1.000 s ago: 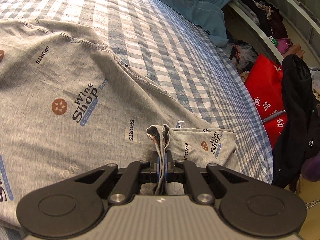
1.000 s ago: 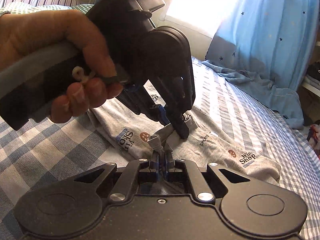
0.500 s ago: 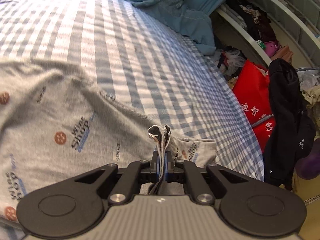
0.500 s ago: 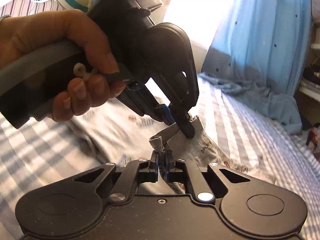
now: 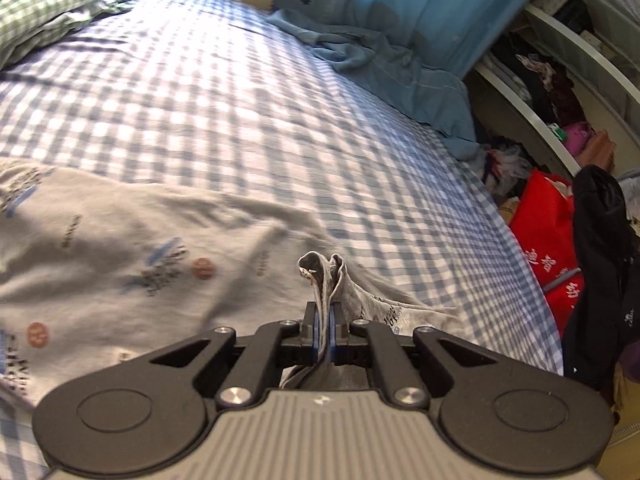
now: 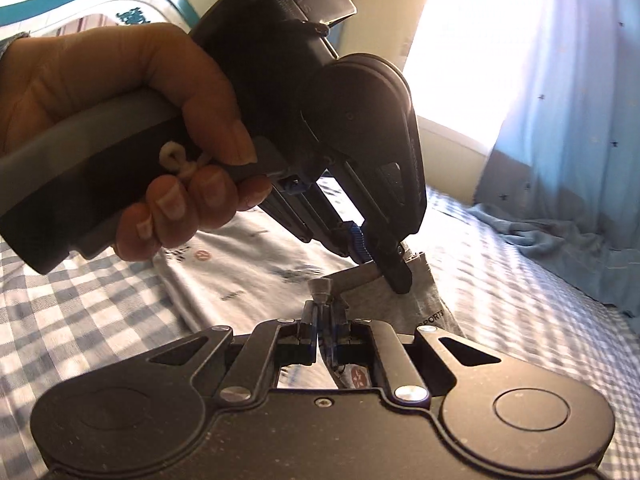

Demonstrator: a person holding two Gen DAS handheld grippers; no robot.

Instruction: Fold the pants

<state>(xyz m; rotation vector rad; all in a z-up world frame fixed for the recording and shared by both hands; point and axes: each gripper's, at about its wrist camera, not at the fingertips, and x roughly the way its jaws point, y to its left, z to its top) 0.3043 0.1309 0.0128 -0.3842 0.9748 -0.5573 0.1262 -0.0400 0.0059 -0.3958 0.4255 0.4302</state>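
Grey printed pants [image 5: 120, 256] lie spread over the blue checked bed [image 5: 248, 104]. My left gripper [image 5: 325, 312] is shut on a bunched edge of the pants, which sticks up between its pads. In the right wrist view my right gripper [image 6: 323, 316] is shut on another bit of the pants [image 6: 248, 276] hem. The left gripper [image 6: 394, 276], held by a hand [image 6: 120, 128], hangs just beyond it, clamping the same raised edge. The cloth between the two grippers is lifted off the bed.
A blue curtain and a crumpled blue cloth [image 5: 400, 64] lie at the bed's far side. A green checked pillow [image 5: 60, 4] is at the far left. Right of the bed are a red bag [image 5: 548, 232], dark clothing [image 5: 600, 264] and shelves [image 5: 560, 60]. A headboard [image 6: 100, 4] shows.
Both grippers have risen and moved across the bed, carrying the pants edge with them. The cloth has lifted and more bare checked sheet shows ahead.
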